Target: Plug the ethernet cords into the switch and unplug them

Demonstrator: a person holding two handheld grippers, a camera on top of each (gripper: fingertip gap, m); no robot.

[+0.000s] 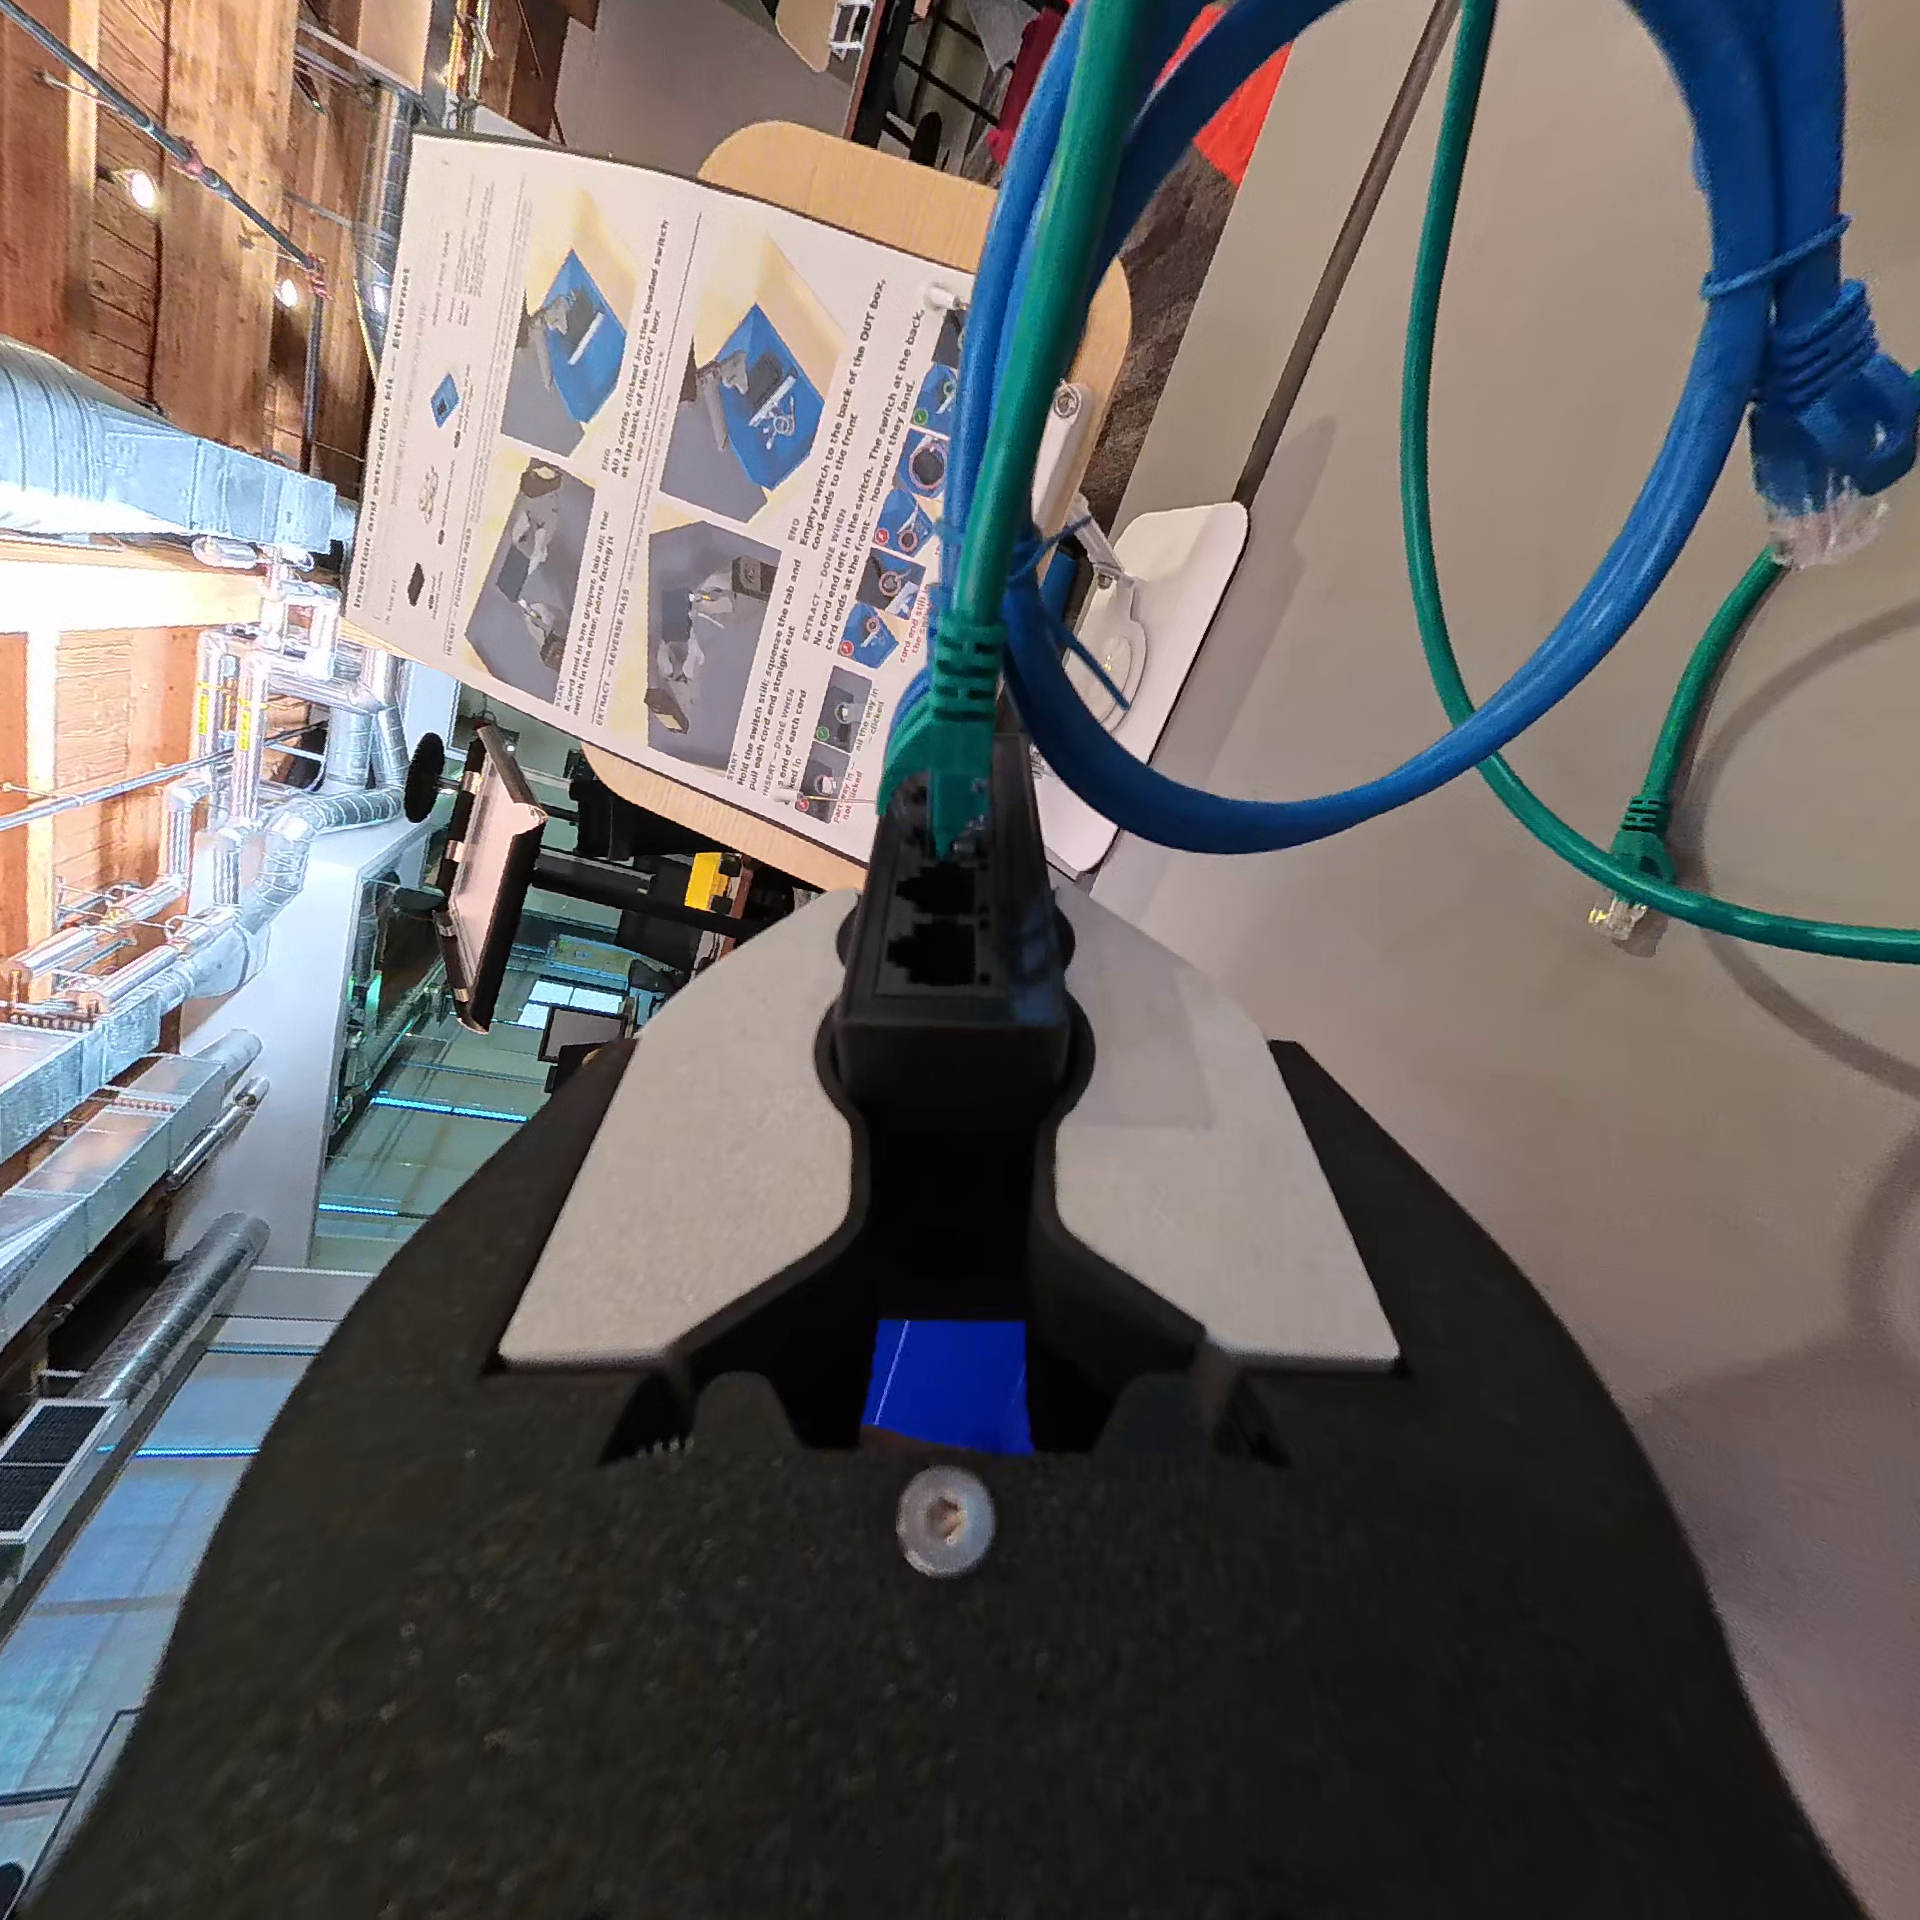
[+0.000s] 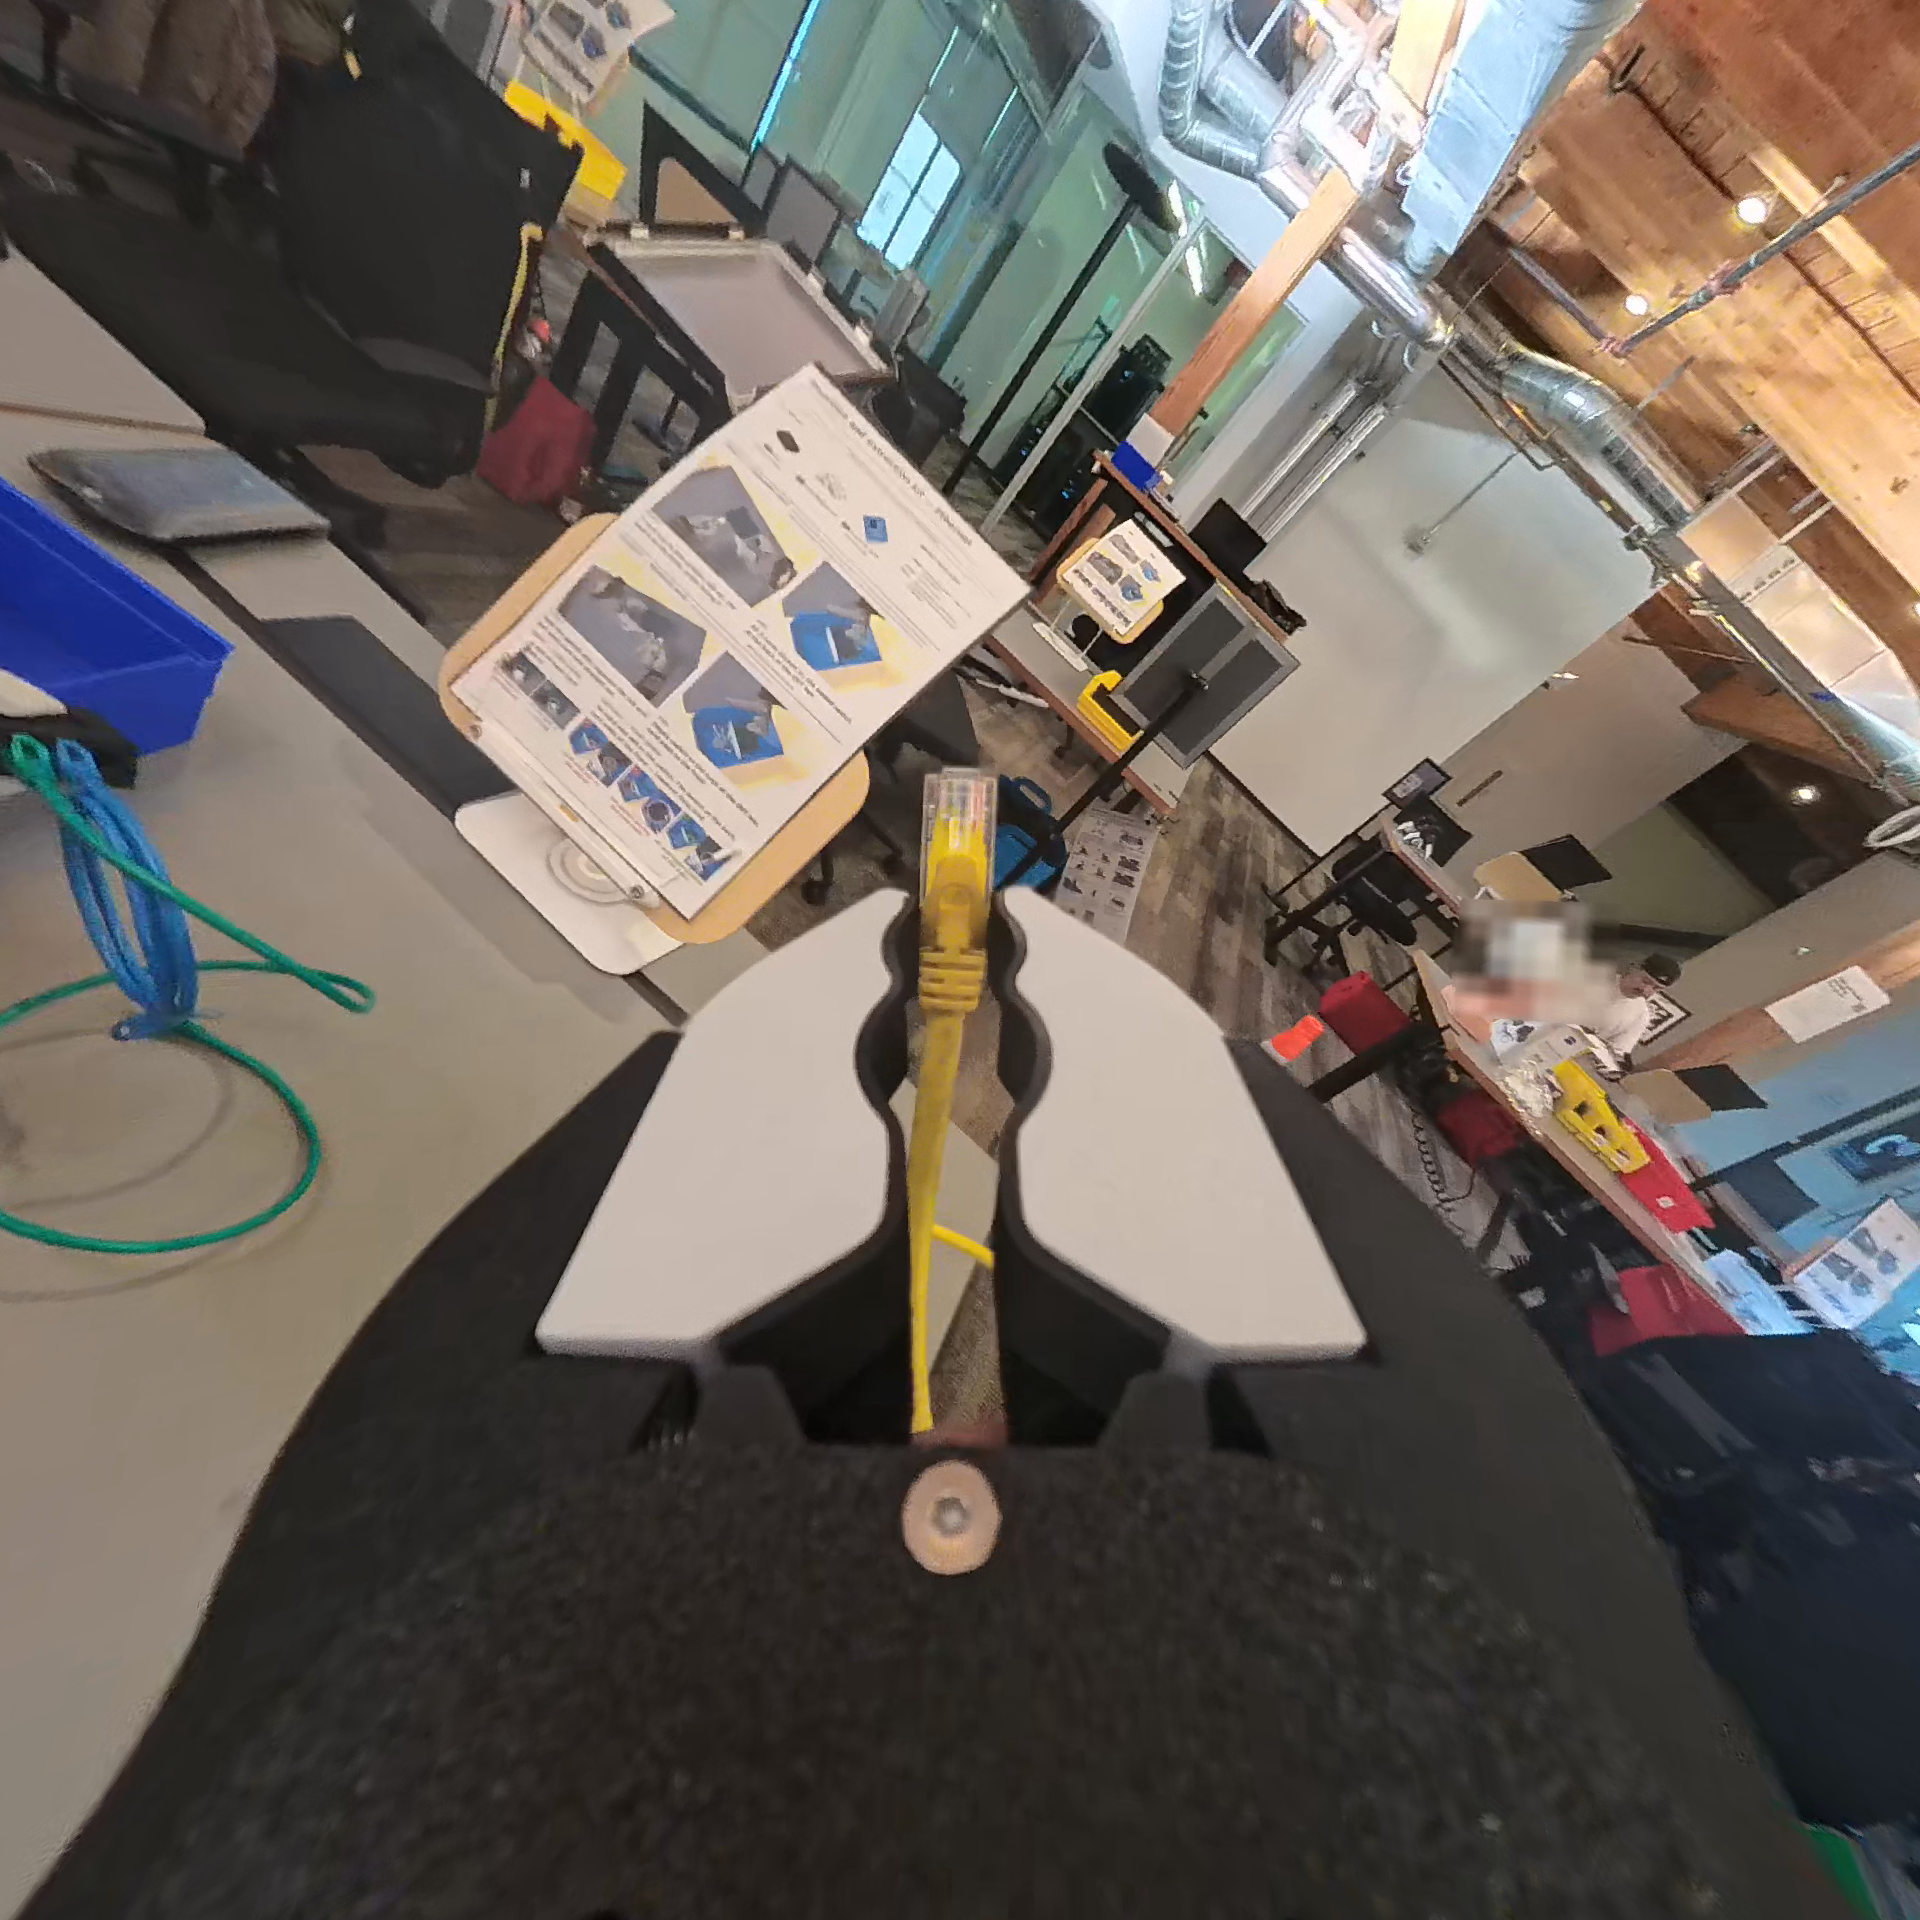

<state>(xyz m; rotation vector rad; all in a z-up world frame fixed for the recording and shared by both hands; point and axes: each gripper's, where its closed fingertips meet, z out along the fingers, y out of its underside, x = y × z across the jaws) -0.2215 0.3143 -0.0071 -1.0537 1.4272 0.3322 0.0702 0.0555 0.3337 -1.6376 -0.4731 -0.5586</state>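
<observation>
Between the closed fingers of the left gripper (image 1: 951,997) sits the black switch (image 1: 951,935), clamped by its body with the port face open to view. A green cord (image 1: 961,675) and a blue cord (image 1: 997,343) are already seated in the far ports; two near ports are empty. Loose ends of both cords hang to the right above the grey table (image 1: 1558,1195).

The right gripper (image 2: 956,935) is closed on the yellow cord (image 2: 951,935), gripping the ribbed boot just behind the clear plug, which projects forward past the fingertips. The rest of the cable trails back between the fingers.

Handling judgement: the cords are light and limp, so only the boot gives directional control. The plug latch is probably fragile; grip behind it. The switch looks rigid and light, likely smooth-sided.

Pose: the left gripper is rolled sideways and raised off the table; the right gripper points level, away from the table, well apart from the switch.
</observation>
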